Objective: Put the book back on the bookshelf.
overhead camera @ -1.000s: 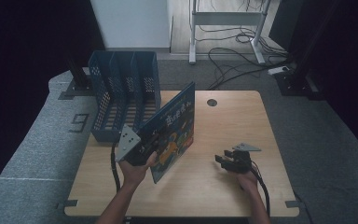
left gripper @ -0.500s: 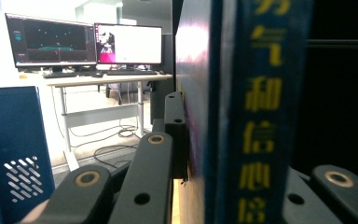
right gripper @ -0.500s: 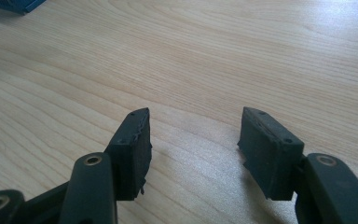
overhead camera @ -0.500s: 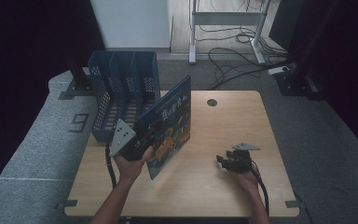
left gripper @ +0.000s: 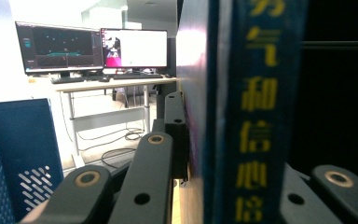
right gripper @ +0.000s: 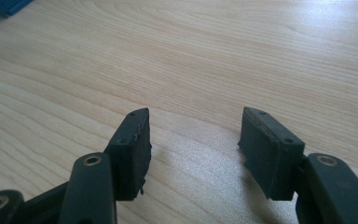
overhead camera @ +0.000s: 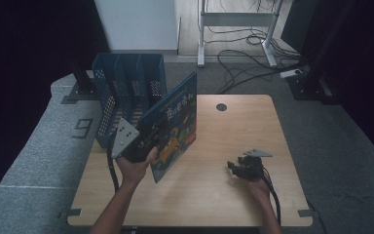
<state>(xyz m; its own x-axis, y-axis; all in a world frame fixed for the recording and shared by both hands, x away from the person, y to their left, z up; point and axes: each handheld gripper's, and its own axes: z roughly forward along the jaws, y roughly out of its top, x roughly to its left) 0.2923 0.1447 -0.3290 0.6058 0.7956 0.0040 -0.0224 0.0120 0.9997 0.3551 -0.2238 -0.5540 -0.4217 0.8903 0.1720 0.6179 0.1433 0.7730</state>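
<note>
Picture book, blue-covered with cartoon art and yellow lettering, stands tilted above the left half of the wooden tabletop, clamped at its lower spine edge by the left hand-held gripper; in the left gripper view the spine sits pinched between the black jaws. Just behind it, at the tabletop's back left corner, stands a blue perforated file rack with three compartments. The right hand-held gripper rests low over the bare wood on the right, well apart from the book, its jaws spread with nothing between them.
</note>
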